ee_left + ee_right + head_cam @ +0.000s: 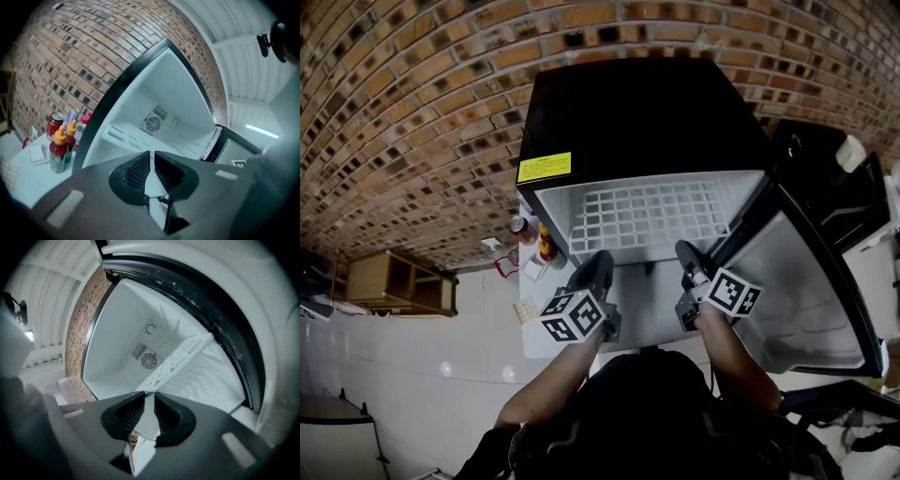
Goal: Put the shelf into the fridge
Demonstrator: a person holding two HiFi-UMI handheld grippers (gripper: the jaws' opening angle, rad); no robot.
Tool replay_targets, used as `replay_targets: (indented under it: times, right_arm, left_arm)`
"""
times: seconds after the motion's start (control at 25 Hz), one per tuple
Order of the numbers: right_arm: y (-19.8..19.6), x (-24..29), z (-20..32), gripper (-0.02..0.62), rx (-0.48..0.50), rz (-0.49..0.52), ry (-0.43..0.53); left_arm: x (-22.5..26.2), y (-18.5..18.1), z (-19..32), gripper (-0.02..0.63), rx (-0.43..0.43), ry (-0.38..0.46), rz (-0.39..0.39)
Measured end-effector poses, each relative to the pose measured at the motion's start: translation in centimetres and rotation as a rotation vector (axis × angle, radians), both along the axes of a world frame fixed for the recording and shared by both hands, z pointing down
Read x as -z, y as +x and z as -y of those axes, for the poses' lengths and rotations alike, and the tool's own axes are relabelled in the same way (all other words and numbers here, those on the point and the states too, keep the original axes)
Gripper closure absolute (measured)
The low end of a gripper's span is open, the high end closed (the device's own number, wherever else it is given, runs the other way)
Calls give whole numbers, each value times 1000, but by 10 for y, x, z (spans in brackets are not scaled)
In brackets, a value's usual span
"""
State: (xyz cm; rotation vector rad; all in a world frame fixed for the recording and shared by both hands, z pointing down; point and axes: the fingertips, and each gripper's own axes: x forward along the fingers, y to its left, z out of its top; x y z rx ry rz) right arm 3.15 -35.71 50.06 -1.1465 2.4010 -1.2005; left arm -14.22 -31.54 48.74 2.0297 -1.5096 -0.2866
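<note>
**Both tongs clamped on shelf at fridge mouth**

L tongs (151, 155): pads nearly together, pinching a thin white edge of the shelf (124, 134). R tongs (147, 398): likewise closed on the shelf's near edge. In the R gripper view the grid runs away from the pads into the box at a slant.

In the head view the two tongs sit side by side at the near edge of the shelf, L at left, R at right. Their marker cubes (574, 316) face the person, w/ a forearm (553, 384) behind each.

Shelf itself: white open grid lying inside the fridge (637, 112) cavity, spanning it left to right, near edge at the mouth where the tongs grip.

Fridge: small black box w/ white liner and a yellow label (544, 168) on its top left corner. There is a round fan vent (152, 124) in the far wall. Door (797, 281) stands open, swung to the right, its white inner side showing.

The fridge stands on a pale tabletop (642, 314). Just left of the fridge are sauce bottles (58, 150) w/ orange caps and a red can (55, 123), grouped close together.

A brick wall (403, 112) runs behind and to the left. A low wooden unit (398, 281) stands well off to the left on the floor.
</note>
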Motion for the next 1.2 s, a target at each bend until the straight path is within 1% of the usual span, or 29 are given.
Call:
replay_targets:
  times: [0.08,0.24,0.48,0.8,0.96,1.04,1.2]
  right_arm:
    - [-1,-1,4,525,1,-10,-2]
    - [-3,-3,14,522,7,-29,-1]
    - [-7,-3,28,522,10,-30,-1]
    - [-10,-5,44,520,16,-49,-3]
    - [-11,-5,53,519,15,-59,-6]
    - [-12,-5,57,518,11,-61,-6]
    - [-14,-5,66,517,6,-72,-3]
  left_arm:
    - [-2,-4,6,606,27,-5,37]
    - [-4,-5,15,606,53,-3,85]
    - [-4,-9,30,606,78,-21,106]
    - [-5,-12,45,606,106,-21,126]
    - [-5,-13,54,606,160,-44,134]
    - [-5,-14,58,606,185,-53,152]
    - [-4,-14,67,606,173,-50,188]
